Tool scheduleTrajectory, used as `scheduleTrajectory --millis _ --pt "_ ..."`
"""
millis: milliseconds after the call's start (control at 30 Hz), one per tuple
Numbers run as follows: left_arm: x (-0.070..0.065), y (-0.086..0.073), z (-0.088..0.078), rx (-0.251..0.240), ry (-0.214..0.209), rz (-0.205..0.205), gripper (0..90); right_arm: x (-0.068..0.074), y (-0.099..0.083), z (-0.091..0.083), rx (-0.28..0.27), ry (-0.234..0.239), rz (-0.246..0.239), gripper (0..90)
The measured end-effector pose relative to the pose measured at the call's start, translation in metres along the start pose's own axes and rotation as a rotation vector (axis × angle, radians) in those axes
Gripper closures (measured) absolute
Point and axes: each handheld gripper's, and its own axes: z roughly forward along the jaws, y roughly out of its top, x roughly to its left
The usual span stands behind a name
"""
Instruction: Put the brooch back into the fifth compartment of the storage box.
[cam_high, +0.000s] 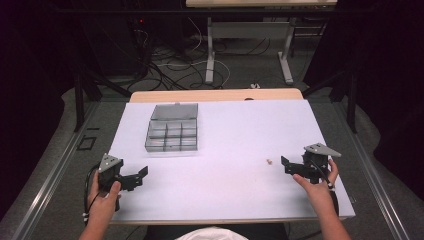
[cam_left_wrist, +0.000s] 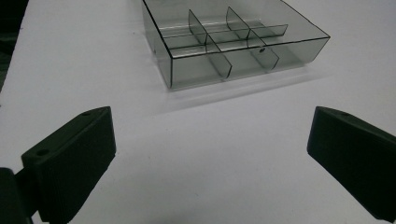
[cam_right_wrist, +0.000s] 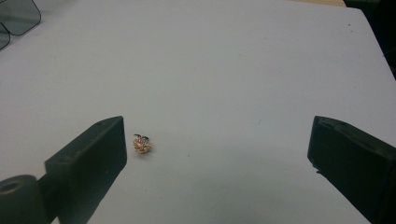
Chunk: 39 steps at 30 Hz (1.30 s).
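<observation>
Hands low at table edge; left gripper (cam_high: 141, 175) and right gripper (cam_high: 286, 166) jaws spread.

A matt white sheet is laid over the wooden surface (cam_high: 215, 95). The compartment box (cam_left_wrist: 233, 42) is made of glossy, smoke-tinted transparent plastic. The small trinket (cam_right_wrist: 141, 143) looks like shiny gold-coloured metal.

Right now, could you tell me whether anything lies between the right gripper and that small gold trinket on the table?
Nothing visible does. The right gripper is open, and the small gold trinket lies on the bare white table just ahead of it, close beside one jaw. The compartment box sits far off toward the left gripper.
</observation>
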Motion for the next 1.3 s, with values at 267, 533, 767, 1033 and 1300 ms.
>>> scheduleTrajectory --millis 267,533,767,1033,1300 --pt "-0.002 0.000 0.000 0.005 -0.002 0.003 1.6 0.006 0.004 0.001 -0.013 0.003 -0.022 15.1" --pt "-0.002 -0.001 -0.001 0.004 -0.005 0.005 1.9 0.016 0.009 0.004 0.025 0.050 -0.037 26.4" --pt "-0.003 -0.001 -0.002 0.000 -0.007 0.002 1.9 0.023 0.012 0.009 0.065 0.093 -0.021 34.1" --pt "-0.004 -0.001 -0.002 0.002 -0.005 0.006 2.1 0.028 0.020 0.019 0.117 0.126 0.045 42.1" --pt "-0.003 -0.001 -0.002 0.005 -0.006 0.007 2.2 0.027 0.027 0.025 0.150 0.118 0.106 42.9"
